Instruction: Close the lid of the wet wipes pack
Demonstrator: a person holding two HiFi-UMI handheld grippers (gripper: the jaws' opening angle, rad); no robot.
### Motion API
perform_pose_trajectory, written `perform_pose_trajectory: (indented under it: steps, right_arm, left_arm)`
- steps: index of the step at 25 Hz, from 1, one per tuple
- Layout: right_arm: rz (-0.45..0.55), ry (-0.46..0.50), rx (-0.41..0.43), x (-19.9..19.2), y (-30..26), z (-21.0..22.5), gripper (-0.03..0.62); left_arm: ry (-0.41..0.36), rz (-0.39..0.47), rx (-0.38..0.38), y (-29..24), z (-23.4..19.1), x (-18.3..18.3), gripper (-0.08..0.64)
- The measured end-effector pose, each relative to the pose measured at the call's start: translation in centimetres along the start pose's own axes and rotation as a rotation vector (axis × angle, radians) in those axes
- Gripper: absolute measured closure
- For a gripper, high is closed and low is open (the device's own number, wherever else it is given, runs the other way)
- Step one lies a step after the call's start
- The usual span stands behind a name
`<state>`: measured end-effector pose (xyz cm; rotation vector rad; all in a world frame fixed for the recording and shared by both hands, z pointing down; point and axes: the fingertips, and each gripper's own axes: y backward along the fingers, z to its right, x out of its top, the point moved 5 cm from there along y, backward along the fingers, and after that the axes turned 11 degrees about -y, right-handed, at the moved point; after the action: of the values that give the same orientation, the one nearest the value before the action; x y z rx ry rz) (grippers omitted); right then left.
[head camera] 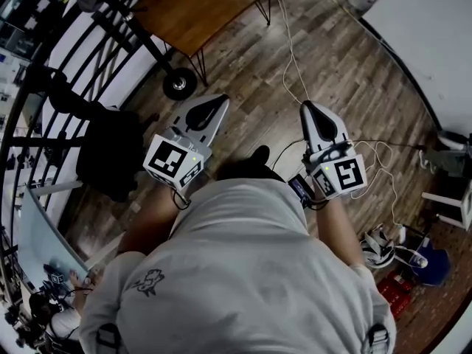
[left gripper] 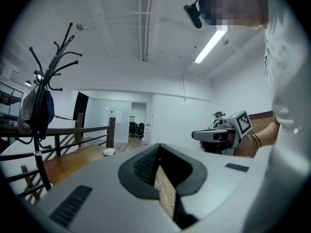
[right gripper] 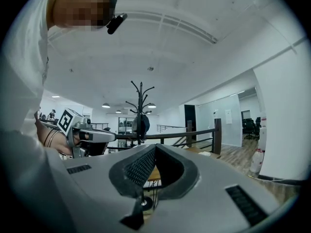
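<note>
No wet wipes pack can be made out for certain in any view. In the head view the person holds both grippers level in front of the body, above the wooden floor. The left gripper has its jaws together with nothing between them; its own view shows the tips meeting. The right gripper is shut and empty too, and its tips touch. Each gripper view shows the other gripper off to the side, the right one and the left one. A small white object lies on the wooden table; what it is I cannot tell.
A coat rack with a dark bag stands left by the railing. A white table is at the upper right. A cable trails over the floor ahead. A white jug stands on the floor. Shoes and clutter lie at the right.
</note>
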<state>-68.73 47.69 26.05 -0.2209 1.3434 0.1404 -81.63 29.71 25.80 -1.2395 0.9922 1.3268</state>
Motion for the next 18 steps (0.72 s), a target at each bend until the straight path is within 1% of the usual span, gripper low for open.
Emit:
perform_pose_trajectory:
  steps: [4,9,15,18]
  right_arm:
    - [-0.003,-0.004,-0.005,0.2,-0.7,3.8,0.561]
    - [0.011,-0.009,0.016,1.5,-1.1,8.8,0.561]
    - [0.035,-0.007,0.044,3.3,-1.3,13.9,0.561]
    - [0.021,-0.015,0.044,3.2,-1.9,15.7,0.561]
  left_arm:
    - [0.002,-0.001,-0.002,-4.0,-0.5,-0.3,0.546]
    - [0.001,-0.023,-0.007,-9.7,-1.1,-0.6,0.546]
    - [0.000,-0.050,-0.020,-15.5,-1.1,-0.4,0.546]
    - [0.007,-0.060,-0.036,-17.7,-1.2,-0.6,0.546]
